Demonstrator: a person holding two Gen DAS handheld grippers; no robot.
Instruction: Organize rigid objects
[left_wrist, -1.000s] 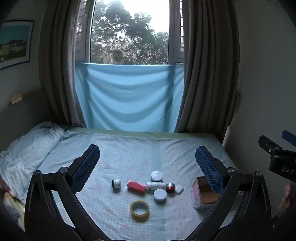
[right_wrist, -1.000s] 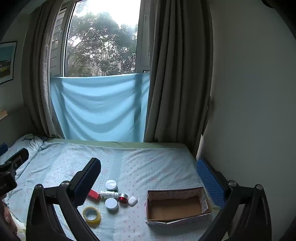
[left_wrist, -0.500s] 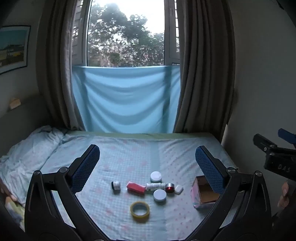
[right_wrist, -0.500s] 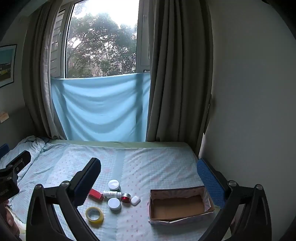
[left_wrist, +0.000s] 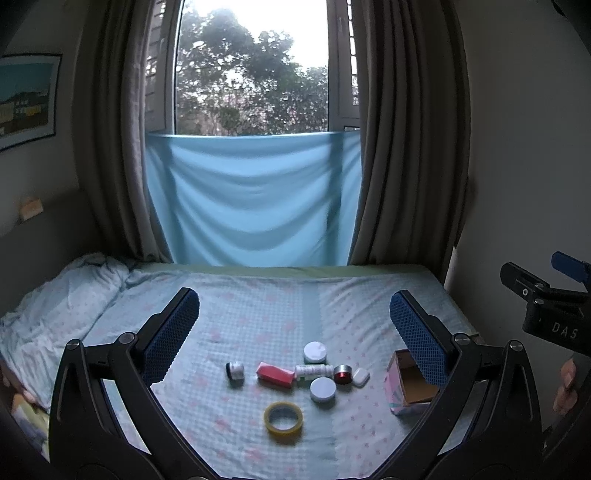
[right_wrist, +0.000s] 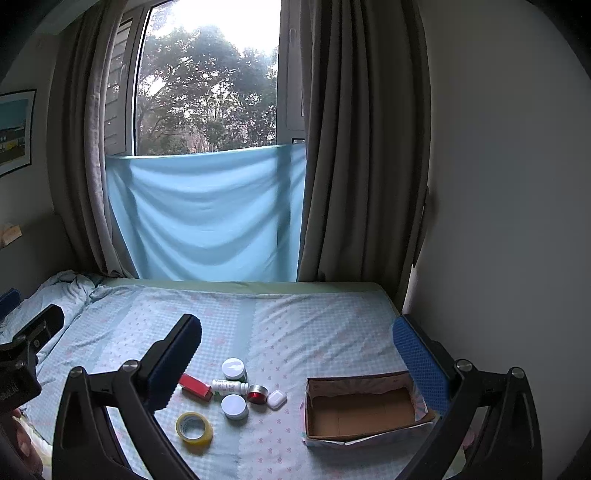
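Observation:
Small objects lie clustered on the bed: a yellow tape roll (left_wrist: 283, 417) (right_wrist: 194, 427), a red box (left_wrist: 276, 373) (right_wrist: 194, 385), a white bottle (left_wrist: 312, 370) (right_wrist: 229, 386), two white-lidded jars (left_wrist: 315, 352) (left_wrist: 323, 389), a red tin (left_wrist: 343, 373) (right_wrist: 257, 393), a white earbud case (left_wrist: 360, 377) (right_wrist: 276, 399) and a small dark jar (left_wrist: 235, 369). An empty cardboard box (right_wrist: 360, 408) (left_wrist: 409, 384) stands to their right. My left gripper (left_wrist: 293, 328) is open and empty, held above the bed. My right gripper (right_wrist: 295, 354) is open and empty too.
The bed (left_wrist: 258, 306) has a light blue patterned sheet and a rumpled quilt (left_wrist: 62, 295) at the left. A wall (right_wrist: 498, 221) runs along the bed's right side. Curtains (left_wrist: 399, 147) and a blue cloth (left_wrist: 251, 199) hang behind.
Both grippers have risen or tilted slightly, so the objects sit a little lower in view. Nothing on the bed has moved.

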